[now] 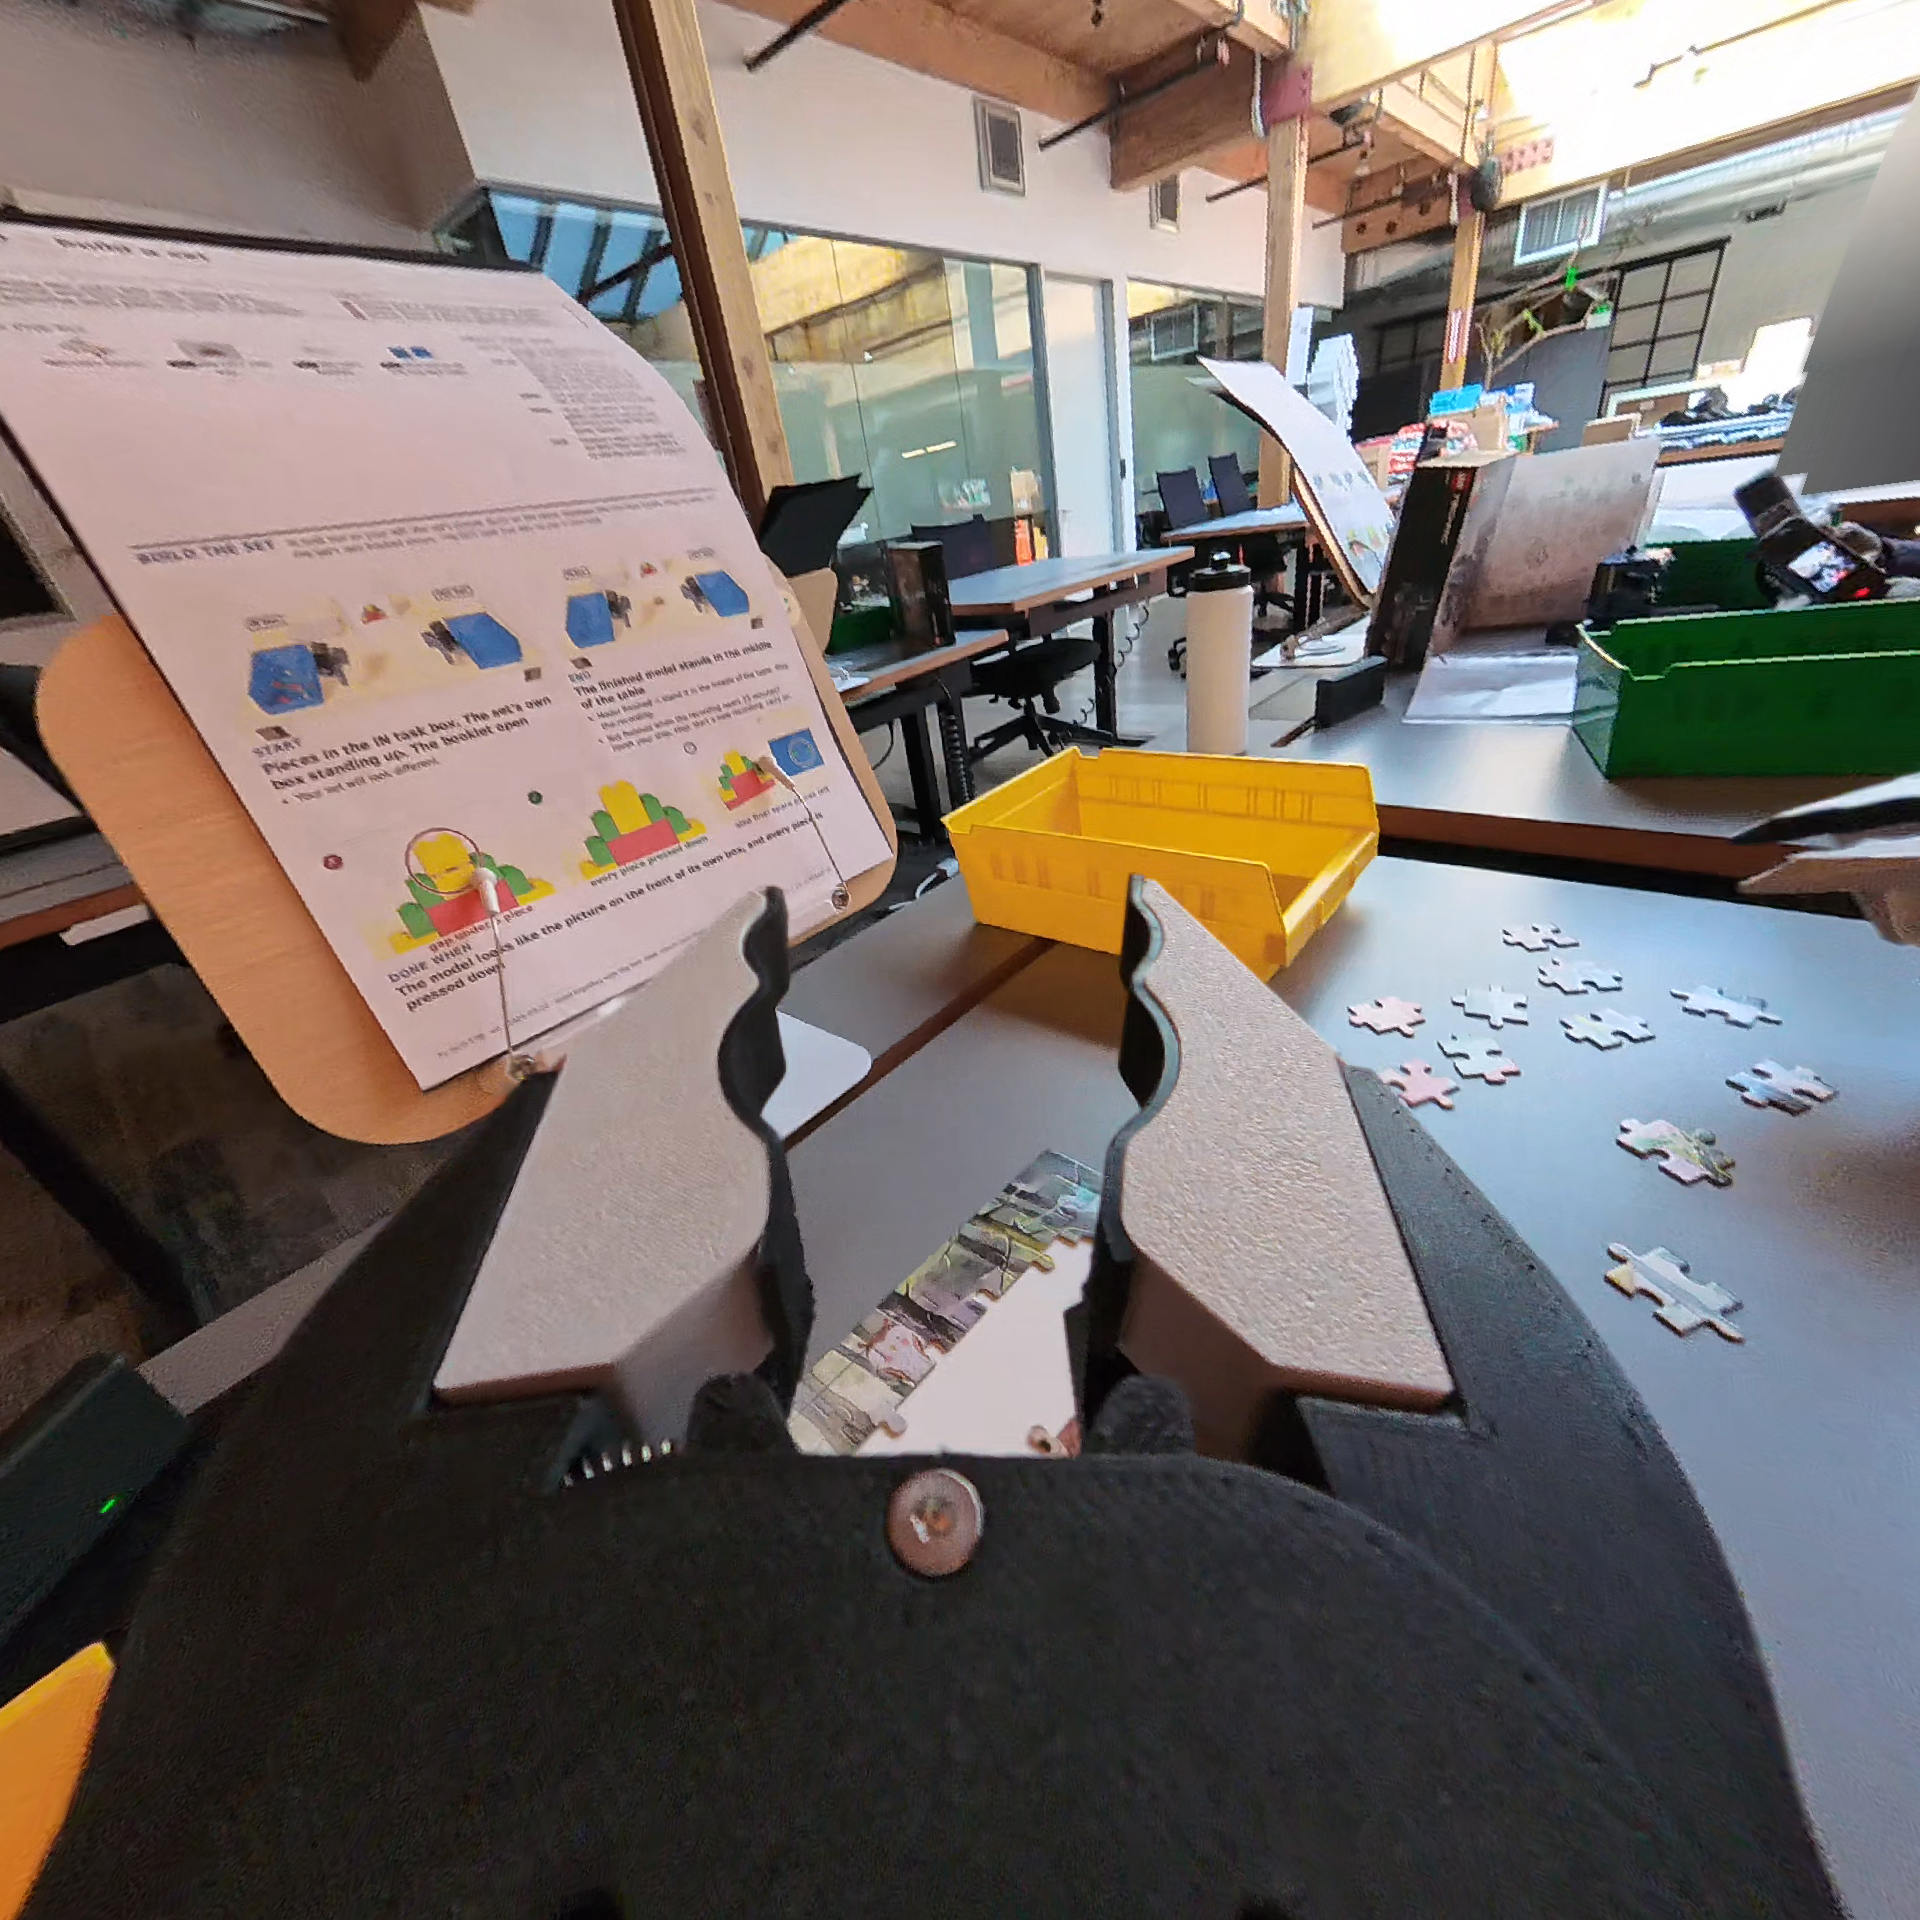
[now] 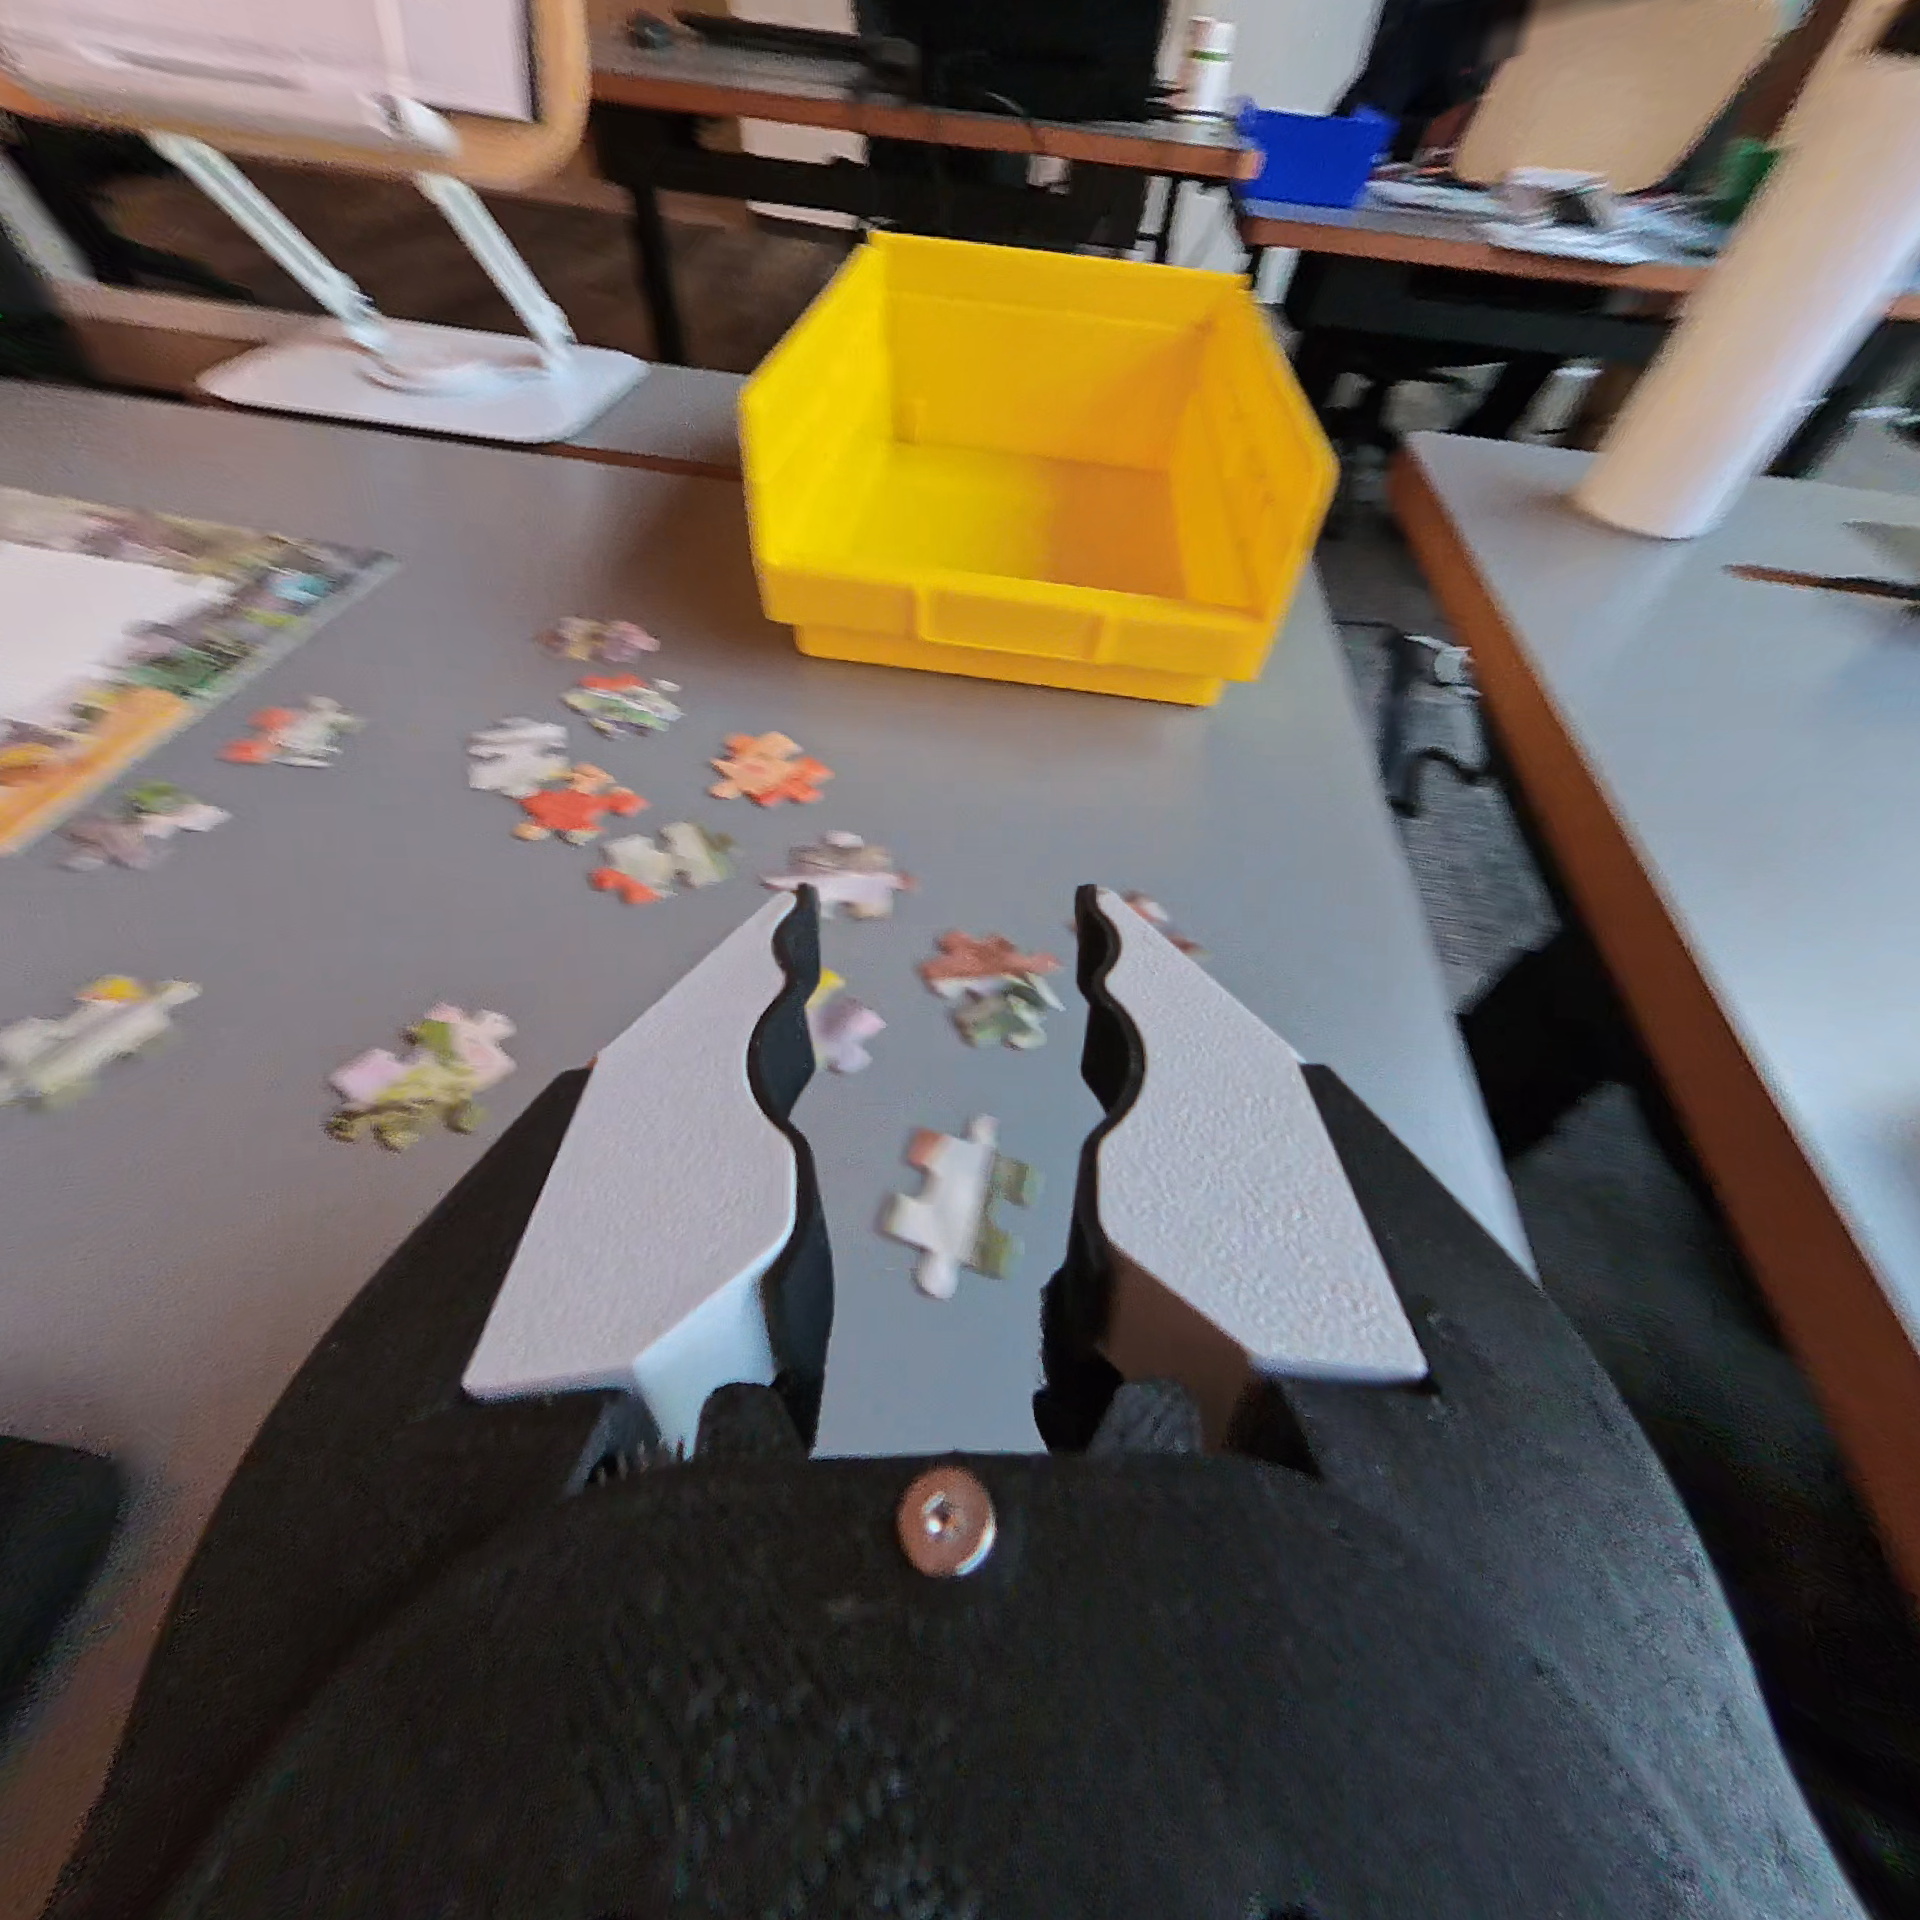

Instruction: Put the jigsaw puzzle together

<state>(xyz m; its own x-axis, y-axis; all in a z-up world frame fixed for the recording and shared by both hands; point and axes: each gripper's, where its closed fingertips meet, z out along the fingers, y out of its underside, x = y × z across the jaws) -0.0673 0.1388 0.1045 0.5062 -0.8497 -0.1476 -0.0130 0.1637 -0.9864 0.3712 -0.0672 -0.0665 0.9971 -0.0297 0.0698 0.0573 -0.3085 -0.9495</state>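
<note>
Both tools gape wide, holding nothing: my right tool [image 2: 940,904] hovers over a loose piece [image 2: 961,1205] on the surface [image 2: 1091,810], my left tool [image 1: 951,904] above the half-built puzzle [image 1: 935,1320]. Next I judge: lower, pinch that piece.

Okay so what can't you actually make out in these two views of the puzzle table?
- Assembled puzzle border, left wrist view: mostly hidden behind the left gripper; only a strip shows between its fingers.
- Same border, right wrist view: cut off by the left edge and blurred.
- Loose puzzle pieces, right wrist view: motion blur hides their pictures.
- Yellow bin, left wrist view: near wall hides its floor.
- Right gripper: open, nothing held.
</note>
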